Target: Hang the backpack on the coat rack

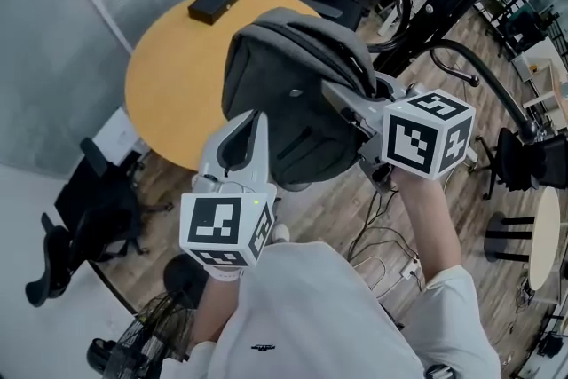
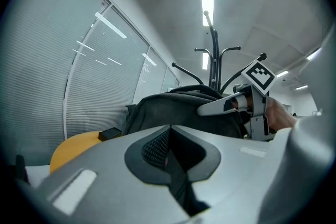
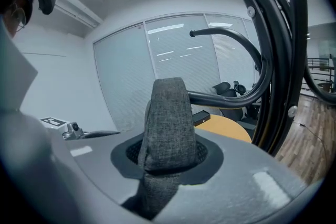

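While left gripper point(image 2: 169, 134) fingers point(image 2: 152, 147) sit together, right gripper point(image 3: 168, 165) fingers point(image 3: 209, 152) clamp backpack point(image 1: 284, 102) strap point(image 3: 168, 118).

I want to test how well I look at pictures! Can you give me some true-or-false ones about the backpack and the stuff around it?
1. The right hand-held gripper is clamped on the backpack's grey handle. True.
2. The backpack already hangs on the coat rack. False: the gripper holds it up beside the rack, and no hook is through the handle.
3. A small black box lies on the round table. True.
4. The table is blue. False: it is yellow.
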Motion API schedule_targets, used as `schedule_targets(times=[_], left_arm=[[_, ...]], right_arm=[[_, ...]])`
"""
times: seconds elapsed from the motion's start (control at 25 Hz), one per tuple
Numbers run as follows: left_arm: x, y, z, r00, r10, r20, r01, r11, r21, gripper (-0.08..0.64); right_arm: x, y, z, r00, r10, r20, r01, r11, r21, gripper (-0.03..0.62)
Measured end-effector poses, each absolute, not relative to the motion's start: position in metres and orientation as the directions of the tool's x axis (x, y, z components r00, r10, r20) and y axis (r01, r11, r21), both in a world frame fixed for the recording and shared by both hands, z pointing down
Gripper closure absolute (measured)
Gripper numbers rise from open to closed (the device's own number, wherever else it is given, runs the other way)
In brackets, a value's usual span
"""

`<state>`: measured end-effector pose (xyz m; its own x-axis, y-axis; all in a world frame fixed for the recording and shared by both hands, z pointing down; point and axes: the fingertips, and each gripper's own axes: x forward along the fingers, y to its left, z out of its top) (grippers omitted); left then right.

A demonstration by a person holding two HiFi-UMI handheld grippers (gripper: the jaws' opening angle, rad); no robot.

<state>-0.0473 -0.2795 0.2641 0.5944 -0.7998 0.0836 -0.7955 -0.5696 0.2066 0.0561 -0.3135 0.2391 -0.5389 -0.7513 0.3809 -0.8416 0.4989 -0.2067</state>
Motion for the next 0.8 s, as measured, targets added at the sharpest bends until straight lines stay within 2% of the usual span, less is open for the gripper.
schedule_targets(times=[0.4,0.8], left_arm=[[-0.041,-0.283,0.268,0.607,-0.79,0.088,-0.784,-0.577,0.23,0.541],[-0.036,-0.272,0.274,0.611,-0.784,0.108,-0.782,-0.577,0.236,0.541]], right_arm=[[0.08,-0.327,0.252,-0.5,-0.776,0.384,-0.855,0.372,-0.362,0.485],[0.113,-0.325,0.268,-0.413,-0.82,0.395,-0.899,0.3,-0.318,0.462]])
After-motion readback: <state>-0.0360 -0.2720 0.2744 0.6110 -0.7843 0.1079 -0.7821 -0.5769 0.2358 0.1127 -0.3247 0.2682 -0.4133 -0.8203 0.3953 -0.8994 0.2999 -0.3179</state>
